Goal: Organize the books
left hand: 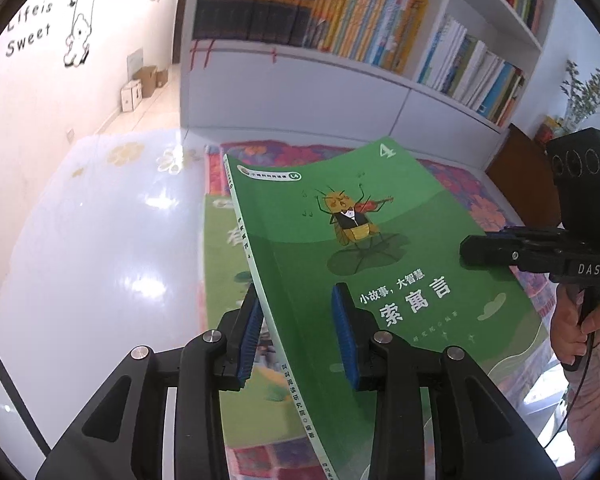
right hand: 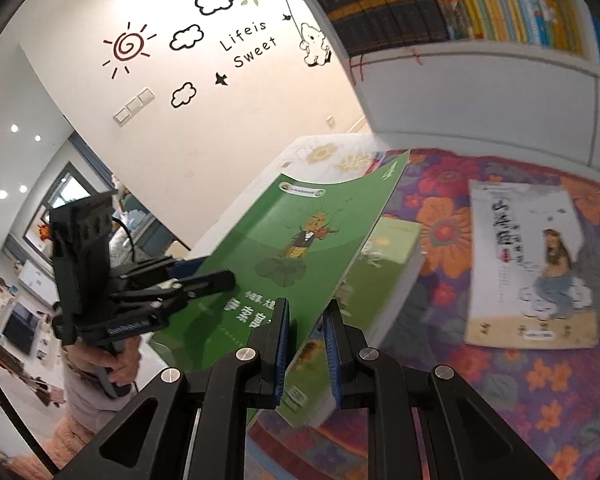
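Blue pads (left hand: 346,336) of the L hand-held gripper (left hand: 300,340) are seen nearest the lens, pressed onto the spine edge of the green book (left hand: 340,208): one pad under the spine side, the other on the front cover. From there the book runs up toward 12–1 o'clock, lifted and tilted, cover slightly bowed.

At 3 o'clock in the L wrist view, the R hand-held gripper (left hand: 466,250) is clamped over the book's opposite long edge, its handle gripped by a hand (left hand: 572,328).

In the R wrist view, the R gripper's pads (right hand: 280,344) are nearly together, w/ the book's edge pinched between them; the cover (right hand: 300,216) stretches toward 11–12 o'clock. The L gripper (right hand: 216,276) is seen at 9 o'clock, one finger above the cover and one below.

A 2nd green book (right hand: 392,248) lies flat below the lifted one, on a floral cloth (right hand: 500,380) over the white bench (left hand: 100,240). A white-cover book (right hand: 528,264) lies flat on the cloth at approx. 2 o'clock, well apart. A filled bookshelf (left hand: 340,76) stands at 12 o'clock.
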Demonstrator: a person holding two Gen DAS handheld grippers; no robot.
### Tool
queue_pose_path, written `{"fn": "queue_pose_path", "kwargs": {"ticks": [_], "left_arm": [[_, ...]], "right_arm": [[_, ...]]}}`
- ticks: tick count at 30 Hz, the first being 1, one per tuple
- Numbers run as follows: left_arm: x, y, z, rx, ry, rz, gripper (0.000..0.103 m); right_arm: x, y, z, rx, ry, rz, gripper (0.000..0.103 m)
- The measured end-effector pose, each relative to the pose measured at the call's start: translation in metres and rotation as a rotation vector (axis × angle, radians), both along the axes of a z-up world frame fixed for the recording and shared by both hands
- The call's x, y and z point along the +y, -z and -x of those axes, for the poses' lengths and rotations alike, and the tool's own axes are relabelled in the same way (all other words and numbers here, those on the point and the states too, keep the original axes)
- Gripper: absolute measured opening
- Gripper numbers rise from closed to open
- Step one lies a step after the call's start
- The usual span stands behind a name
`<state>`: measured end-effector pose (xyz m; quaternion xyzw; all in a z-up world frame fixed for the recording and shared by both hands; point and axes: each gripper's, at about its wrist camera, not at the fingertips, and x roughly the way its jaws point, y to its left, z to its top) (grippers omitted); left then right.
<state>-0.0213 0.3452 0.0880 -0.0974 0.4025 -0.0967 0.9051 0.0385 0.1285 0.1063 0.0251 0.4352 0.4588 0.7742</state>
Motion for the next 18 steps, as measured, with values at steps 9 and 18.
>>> {"fn": "queue_pose_path", "kwargs": {"ticks": [9, 18], "left_arm": [[0.024, 0.035, -0.018, 0.068, -0.042, 0.037, 0.031], [0.027, 0.05, -0.022, 0.105, -0.073, -0.04, 0.036]], "right_arm": [[0.022, 0.04, -0.024, 0.081, 0.01, -0.011, 0.016], [0.024, 0.066, -0.033, 0.147, 0.03, -0.017, 0.016]]}}
